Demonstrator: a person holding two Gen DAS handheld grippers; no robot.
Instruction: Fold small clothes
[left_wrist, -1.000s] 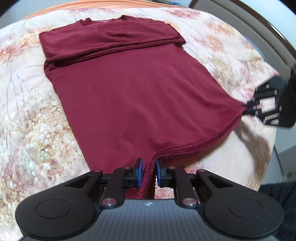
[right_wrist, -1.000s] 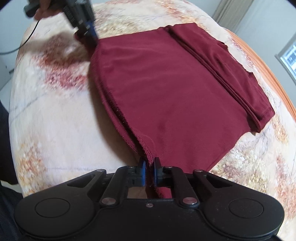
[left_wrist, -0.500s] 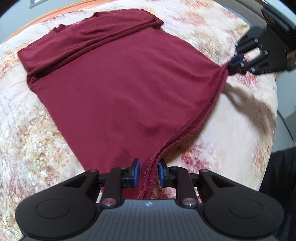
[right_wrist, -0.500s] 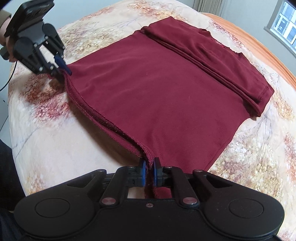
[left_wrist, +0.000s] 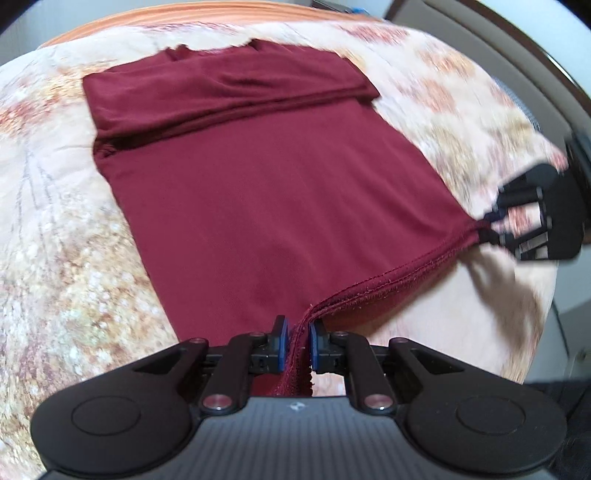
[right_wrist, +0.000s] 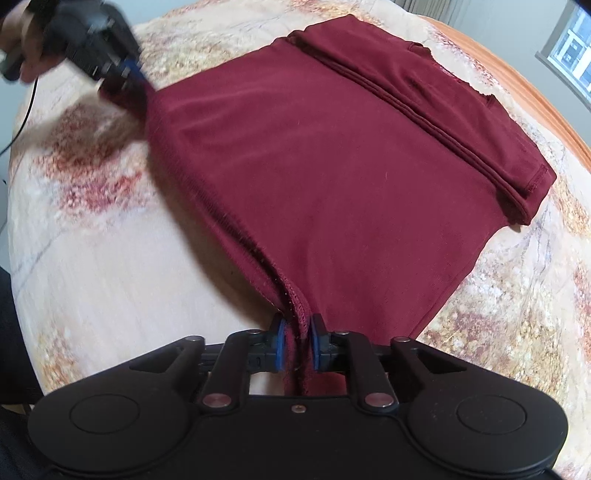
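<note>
- Left wrist view: maroon shirt (left_wrist: 273, 206) lies spread on floral bedspread (left_wrist: 55, 258), far end folded over into a thick band w/ neckline at top edge.
- Left gripper (left_wrist: 296, 341) at near hem corner; blue pads (left_wrist: 282, 341) stand a little apart w/ bunched hem running down between them. Jaws have just been closing; cloth fills most of the gap, so it reads as a pinch on the hem.
- Hem edge (left_wrist: 406, 273) lifts off the bedspread and stretches taut toward right gripper (left_wrist: 491, 229), blurred at right edge, which has the other hem corner at its tips.
- Right wrist view: right gripper (right_wrist: 297, 347) w/ hem corner between blue pads (right_wrist: 280, 347); jaws have just been opening, narrow gap shows, cloth seems loosely held; can't tell if pads press.
- Shirt (right_wrist: 351, 166) fans out from there, sleeve end (right_wrist: 532, 188) folded on top at far right.
- Left gripper (right_wrist: 136, 74) blurred at upper left, a hand (right_wrist: 29, 48) behind it, shirt corner pulled to its tips.
- Orange bed edge (right_wrist: 535, 103) beyond the shirt; window (right_wrist: 572, 48) top right.
</note>
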